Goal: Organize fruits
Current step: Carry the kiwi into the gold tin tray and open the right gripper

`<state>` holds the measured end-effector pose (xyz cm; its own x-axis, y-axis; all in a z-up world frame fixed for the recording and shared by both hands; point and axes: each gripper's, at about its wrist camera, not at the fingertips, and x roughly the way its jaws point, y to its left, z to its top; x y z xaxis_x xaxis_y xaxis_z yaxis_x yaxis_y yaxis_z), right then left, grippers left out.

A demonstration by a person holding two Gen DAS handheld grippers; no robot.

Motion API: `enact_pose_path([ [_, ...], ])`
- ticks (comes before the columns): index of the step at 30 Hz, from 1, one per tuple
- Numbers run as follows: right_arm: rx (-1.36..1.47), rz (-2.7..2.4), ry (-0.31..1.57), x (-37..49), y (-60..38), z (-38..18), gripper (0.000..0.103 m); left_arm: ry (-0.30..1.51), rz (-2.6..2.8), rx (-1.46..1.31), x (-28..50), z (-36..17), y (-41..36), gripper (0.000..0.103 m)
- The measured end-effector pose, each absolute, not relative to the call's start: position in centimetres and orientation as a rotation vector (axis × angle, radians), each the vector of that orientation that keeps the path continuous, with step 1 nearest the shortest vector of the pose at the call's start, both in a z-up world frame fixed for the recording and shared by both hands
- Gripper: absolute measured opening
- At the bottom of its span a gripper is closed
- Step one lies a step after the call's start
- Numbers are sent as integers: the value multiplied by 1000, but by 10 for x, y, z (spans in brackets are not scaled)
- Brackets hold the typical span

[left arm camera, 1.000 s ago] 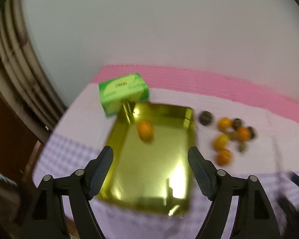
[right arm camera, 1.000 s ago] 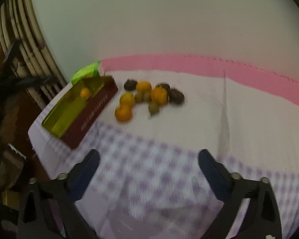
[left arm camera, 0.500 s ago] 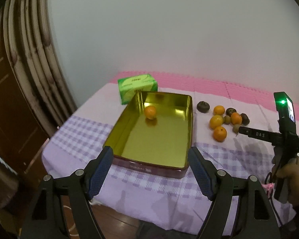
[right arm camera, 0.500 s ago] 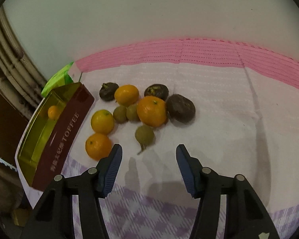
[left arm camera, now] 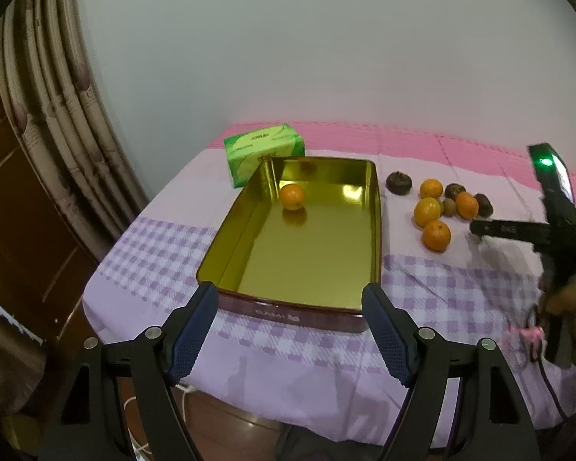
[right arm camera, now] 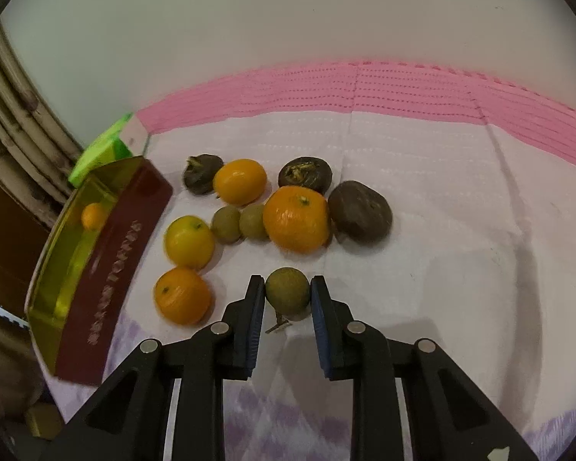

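Right gripper pinching one small green fruit, left one just hanging wide open over the tin

Biggest thing first: the table with its purple checked cloth [left arm camera: 153, 253], then the gold-lined tin [left arm camera: 311, 253] sitting on it with a single orange [left arm camera: 292, 196] inside, up around 11 o'clock of the tin floor in the left wrist view. Green box [left arm camera: 263, 153] sits just behind the tin at about 11 o'clock from it. The loose fruit pile [right arm camera: 272, 211] is on the cloth at 3 o'clock of the tin, oranges, dark brown ones and small greenish ones bunched together. Left gripper [left arm camera: 288, 330] has its jaws spread apart with nothing between them. Right gripper [right arm camera: 287, 303] is clamped on the small green fruit [right arm camera: 287, 295], pads pressing both sides, at 6 o'clock of the pile.
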<state>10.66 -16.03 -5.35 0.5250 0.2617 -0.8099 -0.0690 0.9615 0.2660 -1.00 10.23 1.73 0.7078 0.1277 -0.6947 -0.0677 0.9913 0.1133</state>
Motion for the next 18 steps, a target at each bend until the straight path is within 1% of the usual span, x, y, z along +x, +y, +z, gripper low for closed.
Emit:
enact_pose_path([
  [2,240,241,975,96,-160,-41,23,758,118,80,-11,21,103,78],
  [4,211,302,924,85,-147,-15,23,751,127,73,-11,23,105,78],
  [9,157,448,870,98,-96,28,23,760,145,55,-11,24,110,78],
  [13,91,520,878,111,-50,33,23,776,173,75,-8,21,113,79],
  [18,19,547,920,135,-5,21,23,818,181,42,-3,16,125,79],
])
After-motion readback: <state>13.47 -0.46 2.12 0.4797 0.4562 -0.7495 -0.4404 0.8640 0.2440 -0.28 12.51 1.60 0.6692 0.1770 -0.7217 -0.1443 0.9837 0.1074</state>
